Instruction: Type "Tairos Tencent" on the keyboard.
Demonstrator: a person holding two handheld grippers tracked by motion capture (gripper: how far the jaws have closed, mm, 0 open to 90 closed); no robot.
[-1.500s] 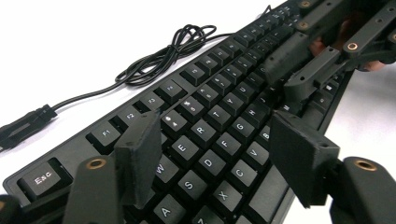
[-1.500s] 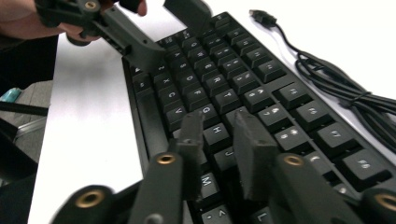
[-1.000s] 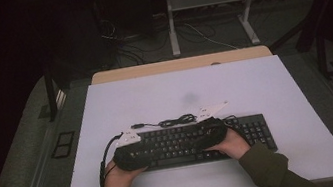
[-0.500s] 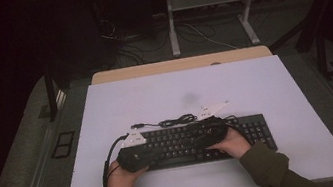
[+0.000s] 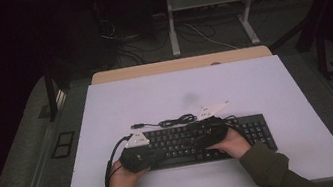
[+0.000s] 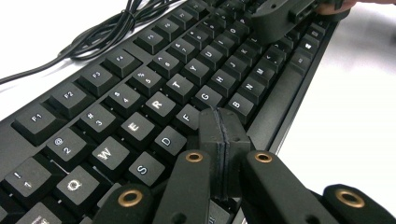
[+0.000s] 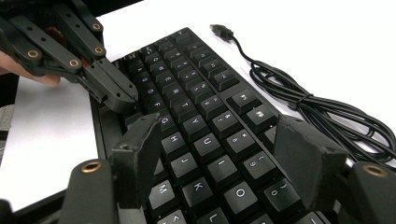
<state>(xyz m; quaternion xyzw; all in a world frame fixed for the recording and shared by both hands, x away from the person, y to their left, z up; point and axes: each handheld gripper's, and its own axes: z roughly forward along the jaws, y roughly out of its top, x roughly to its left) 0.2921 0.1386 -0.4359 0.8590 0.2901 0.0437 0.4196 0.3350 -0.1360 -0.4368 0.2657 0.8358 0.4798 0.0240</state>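
Where the person's two forearms enter from the near edge of the high view, both in olive sleeves, each hand grips one tool over a black keyboard (image 5: 197, 141).

Left hand (image 5: 125, 178): low at the near-left corner of the keyboard, wrist angled inward. Left gripper (image 6: 219, 126): fingers pressed flat together, nothing between them, having just closed; the joined tips sit over the letter keys around F and C, near the keyboard's front edge. Whether they touch a key cannot be told.

Right hand (image 5: 233, 141): resting at the middle-right of the keyboard, palm down, wrist turned toward the left hand. Right gripper (image 7: 219, 140): fingers (image 7: 306, 156) standing well apart, straddling several rows of keys, nothing clamped. The gripper bodies point toward each other along the keyboard, tips near but apart.

Keyboard: lies flat on the surface (image 5: 179, 91), toward its near edge, roughly centred, long side parallel to that edge.

Cable (image 5: 171, 121): black, bundled in a loose coil just beyond the keyboard's far edge, its plug (image 7: 221, 31) lying free on the surface at the left end.

Far side: a wooden strip (image 5: 180, 64) along the back of the surface; beyond it, metal desk legs (image 5: 172, 21) and loose wires on a dark floor.
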